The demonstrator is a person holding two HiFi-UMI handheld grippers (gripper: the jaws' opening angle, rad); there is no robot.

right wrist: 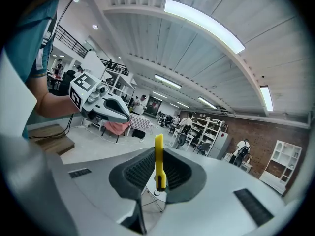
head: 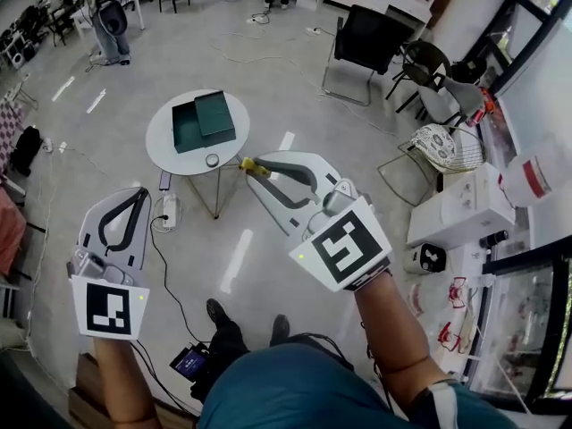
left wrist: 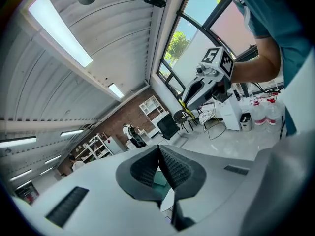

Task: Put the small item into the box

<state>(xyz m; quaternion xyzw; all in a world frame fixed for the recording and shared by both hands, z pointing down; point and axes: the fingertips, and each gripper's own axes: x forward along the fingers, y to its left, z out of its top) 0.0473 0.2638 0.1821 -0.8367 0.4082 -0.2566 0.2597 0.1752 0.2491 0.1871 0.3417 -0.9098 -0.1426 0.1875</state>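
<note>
A round white table (head: 161, 155) stands on the floor ahead, bearing an open dark green box (head: 186, 130) with its lid (head: 214, 113) lying partly across it. Near the table's front edge sits a small round grey item (head: 212, 160). My right gripper (head: 251, 164) hangs just right of that edge, shut on a thin yellow item (head: 253, 166); in the right gripper view the yellow item (right wrist: 158, 161) stands upright between the pads of the right gripper (right wrist: 158, 154). My left gripper (head: 140, 192) is lower left of the table, shut and empty; in its own view the left gripper (left wrist: 159, 150) shows its pads touching.
A power strip (head: 169, 211) and cables lie on the floor under the table. A black chair (head: 366, 38) stands behind, a wire chair (head: 442, 146) and white boxes (head: 460, 206) to the right. The person's shoes (head: 223, 324) are below.
</note>
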